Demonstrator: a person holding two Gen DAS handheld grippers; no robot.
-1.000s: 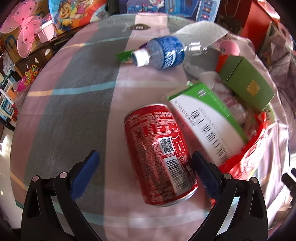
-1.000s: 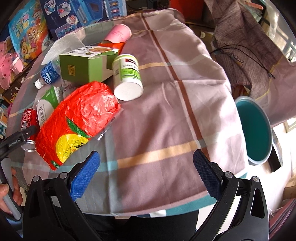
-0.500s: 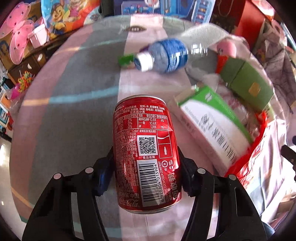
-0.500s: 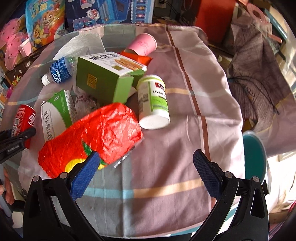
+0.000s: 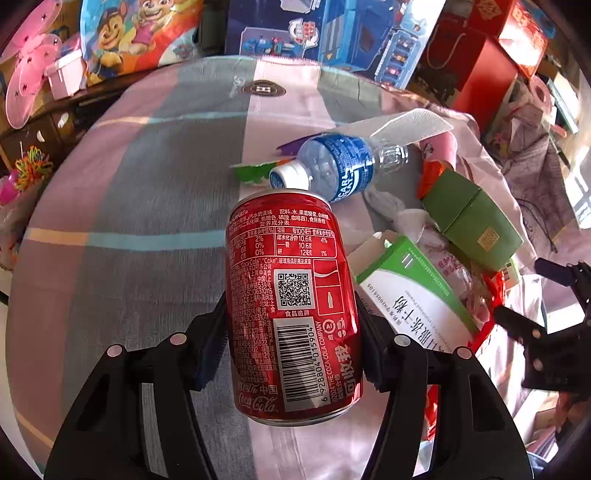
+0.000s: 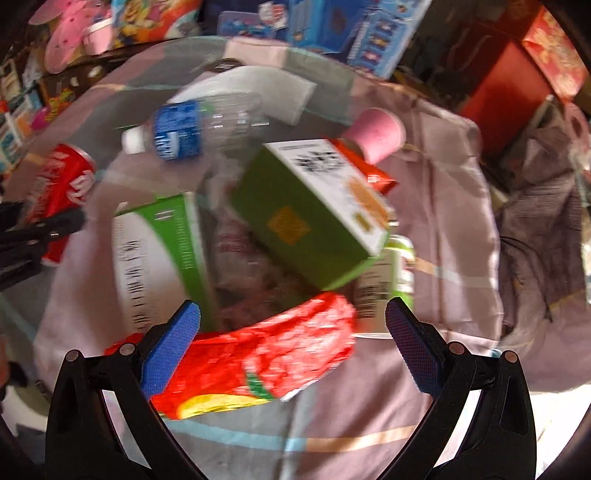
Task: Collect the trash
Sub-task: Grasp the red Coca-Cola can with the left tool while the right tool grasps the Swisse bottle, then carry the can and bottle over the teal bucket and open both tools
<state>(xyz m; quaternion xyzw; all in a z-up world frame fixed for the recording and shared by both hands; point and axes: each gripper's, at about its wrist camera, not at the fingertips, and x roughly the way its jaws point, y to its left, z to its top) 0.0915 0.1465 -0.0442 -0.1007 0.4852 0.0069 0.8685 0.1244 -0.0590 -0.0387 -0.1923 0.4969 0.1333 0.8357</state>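
My left gripper is shut on a red cola can, lifted a little above the striped tablecloth; the can also shows at the left of the right wrist view, with the left gripper's black fingers across it. My right gripper is open above a crumpled red snack bag, its blue pads on either side without touching. Behind the bag lie a green and white carton, a green box, a white supplement jar, a clear water bottle and a pink cup.
Toy boxes, a red box and pink items crowd the far side beyond the table. A grey cloth hangs on the right. A white tissue lies by the bottle.
The left gripper closed on the cola can and raised it off the cloth. The right gripper swung left and rolled, from bare cloth to over the red bag and the pile.
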